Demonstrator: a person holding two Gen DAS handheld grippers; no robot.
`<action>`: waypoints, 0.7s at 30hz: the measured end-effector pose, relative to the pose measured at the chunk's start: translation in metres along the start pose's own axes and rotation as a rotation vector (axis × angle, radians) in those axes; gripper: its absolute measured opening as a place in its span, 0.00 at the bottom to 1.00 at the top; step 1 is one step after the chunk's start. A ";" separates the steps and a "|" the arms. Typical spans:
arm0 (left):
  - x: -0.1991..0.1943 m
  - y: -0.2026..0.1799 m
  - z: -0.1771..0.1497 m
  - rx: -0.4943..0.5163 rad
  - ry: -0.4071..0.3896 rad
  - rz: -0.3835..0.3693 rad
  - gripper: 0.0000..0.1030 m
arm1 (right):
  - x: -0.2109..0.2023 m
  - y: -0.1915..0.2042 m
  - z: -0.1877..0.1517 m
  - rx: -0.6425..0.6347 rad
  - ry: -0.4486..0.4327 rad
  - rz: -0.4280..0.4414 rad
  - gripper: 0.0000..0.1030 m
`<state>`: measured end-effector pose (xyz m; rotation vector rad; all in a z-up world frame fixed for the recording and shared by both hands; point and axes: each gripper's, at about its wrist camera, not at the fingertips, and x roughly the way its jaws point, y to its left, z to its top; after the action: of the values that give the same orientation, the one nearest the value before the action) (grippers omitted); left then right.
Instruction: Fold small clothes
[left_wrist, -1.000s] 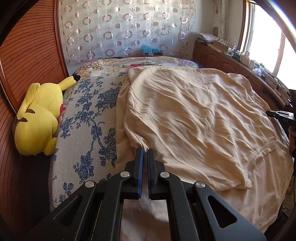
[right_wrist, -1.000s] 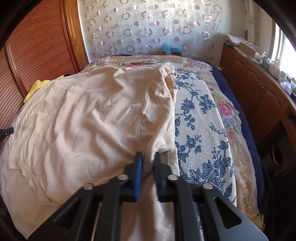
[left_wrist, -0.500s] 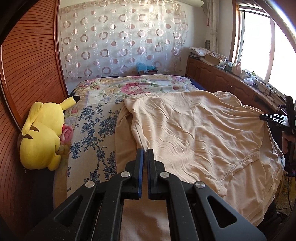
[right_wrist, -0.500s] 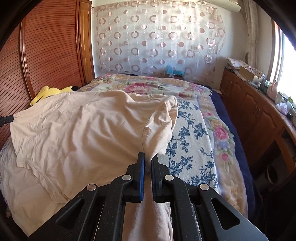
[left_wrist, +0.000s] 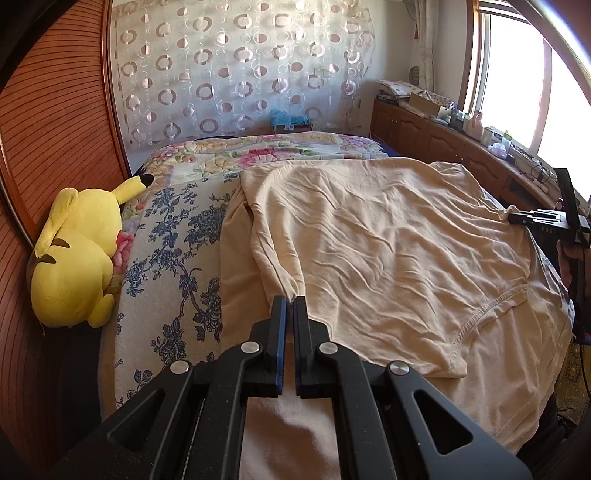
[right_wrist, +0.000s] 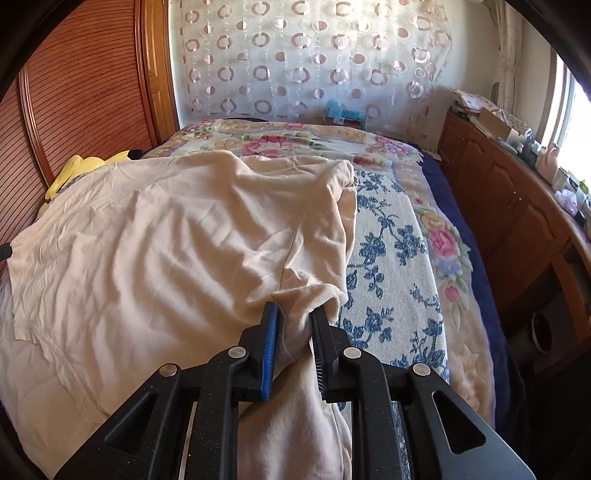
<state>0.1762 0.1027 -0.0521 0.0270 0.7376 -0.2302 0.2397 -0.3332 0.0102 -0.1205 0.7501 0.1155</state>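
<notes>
From the left wrist, the left tongs (left_wrist: 290, 301) are clamped tight on a bunched edge of the beige T-shirt (left_wrist: 388, 251), the 2 fingers almost meeting with only a sliver of cloth pinched between them. The shirt lies spread and wrinkled across the bed (left_wrist: 173, 258), over a blue floral cover, with its stitched neckline lying toward the near right. A yellow plush toy (left_wrist: 74, 258) rests against the wooden wall panel on the bed's left edge. Far right, the right tongs (left_wrist: 532, 218) reach in to the shirt's other edge, a hand (left_wrist: 567, 258) behind them. A curtain with ring patterns (left_wrist: 240, 70) hangs beyond the bed, and a wooden cabinet (left_wrist: 436, 133) under the window carries clutter.

From the right wrist, the right tongs (right_wrist: 293, 314) have just been opening; their fingers now stand apart with a thick roll of the shirt (right_wrist: 166, 251) sitting between them, and I cannot tell whether the pads press on it. The fabric drapes from there down toward the camera. To the right, the bed's floral blanket (right_wrist: 391, 266) lies bare. The plush toy (right_wrist: 85, 166) peeks out behind the shirt's far left edge.
</notes>
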 end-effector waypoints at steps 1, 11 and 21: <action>0.000 0.000 -0.001 0.000 0.001 0.000 0.04 | 0.001 0.002 0.003 -0.006 -0.003 -0.006 0.18; 0.003 0.004 -0.003 -0.008 0.008 -0.006 0.04 | 0.000 0.014 0.008 -0.058 0.001 0.033 0.03; -0.059 0.002 0.005 -0.022 -0.128 -0.074 0.04 | -0.078 0.011 -0.002 -0.041 -0.158 0.050 0.02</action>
<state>0.1375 0.1156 -0.0091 -0.0355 0.6146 -0.2914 0.1802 -0.3270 0.0618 -0.1299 0.5933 0.1862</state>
